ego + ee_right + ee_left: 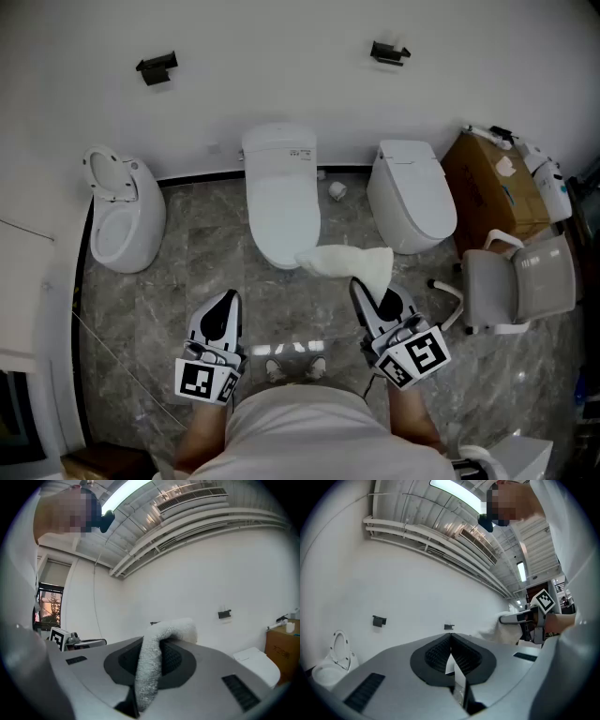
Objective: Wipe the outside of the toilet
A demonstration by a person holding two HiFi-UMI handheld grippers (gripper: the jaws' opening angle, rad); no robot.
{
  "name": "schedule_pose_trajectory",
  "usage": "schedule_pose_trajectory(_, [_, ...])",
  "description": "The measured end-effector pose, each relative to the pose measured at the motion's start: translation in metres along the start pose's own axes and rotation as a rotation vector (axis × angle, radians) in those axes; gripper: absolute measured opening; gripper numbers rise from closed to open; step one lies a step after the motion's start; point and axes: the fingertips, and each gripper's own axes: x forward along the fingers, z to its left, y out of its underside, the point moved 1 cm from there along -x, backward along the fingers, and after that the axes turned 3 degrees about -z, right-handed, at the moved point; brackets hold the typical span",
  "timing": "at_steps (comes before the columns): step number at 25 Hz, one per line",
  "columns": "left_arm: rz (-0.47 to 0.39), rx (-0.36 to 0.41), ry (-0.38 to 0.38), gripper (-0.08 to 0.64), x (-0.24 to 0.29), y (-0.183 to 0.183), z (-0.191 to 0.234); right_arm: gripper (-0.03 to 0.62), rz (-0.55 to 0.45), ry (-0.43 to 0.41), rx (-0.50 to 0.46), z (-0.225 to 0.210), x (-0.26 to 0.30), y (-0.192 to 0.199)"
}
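Head view: our right gripper jaws clamp the white cloth near the middle toilet front; the left gripper jaws are together, empty. We risk the cloth slipping out under wiping pressure.

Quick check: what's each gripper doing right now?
Left gripper: closed, nothing in it.
Right gripper: closed on the cloth.
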Motion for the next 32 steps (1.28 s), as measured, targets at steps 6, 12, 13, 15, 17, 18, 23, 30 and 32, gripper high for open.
schedule_pose_trajectory(6, [0.008,-0.01,-0.009,0.017,-0.002,0.004,0.0,0.071,0.001,-0.03,-0.005,0.003,-0.003,0.002])
schedule_pose_trajectory(12, [0.006,-0.004,-0.027,0.017,-0.006,0.005,-0.012,0.071,0.001,-0.046,-0.004,-0.006,-0.014,0.004])
schedule_pose_trajectory(13, [0.008,-0.005,-0.032,0.018,-0.007,0.006,-0.014,0.071,0.004,-0.048,-0.017,-0.009,-0.015,0.004])
schedule_pose_trajectory(15, [0.011,-0.005,-0.045,0.017,-0.006,0.007,-0.019,0.071,0.009,-0.048,-0.039,-0.016,-0.019,0.003])
schedule_pose_trajectory(17, [0.012,0.0,-0.058,0.018,-0.003,0.008,-0.029,0.071,0.007,-0.046,-0.034,-0.03,-0.025,0.002])
schedule_pose_trajectory(18, [0.013,0.005,-0.065,0.018,-0.001,0.009,-0.035,0.071,0.006,-0.048,-0.027,-0.038,-0.029,0.003])
schedule_pose_trajectory(23, [0.003,0.02,-0.103,0.018,0.011,0.015,-0.055,0.071,0.005,-0.079,-0.012,-0.067,-0.038,0.008])
schedule_pose_trajectory(30, [0.025,0.01,-0.109,0.018,0.025,0.028,-0.064,0.071,0.013,-0.094,0.009,-0.084,-0.034,0.016])
schedule_pose_trajectory(32, [0.026,0.01,-0.104,0.018,0.033,0.032,-0.06,0.071,0.012,-0.09,0.011,-0.089,-0.03,0.018])
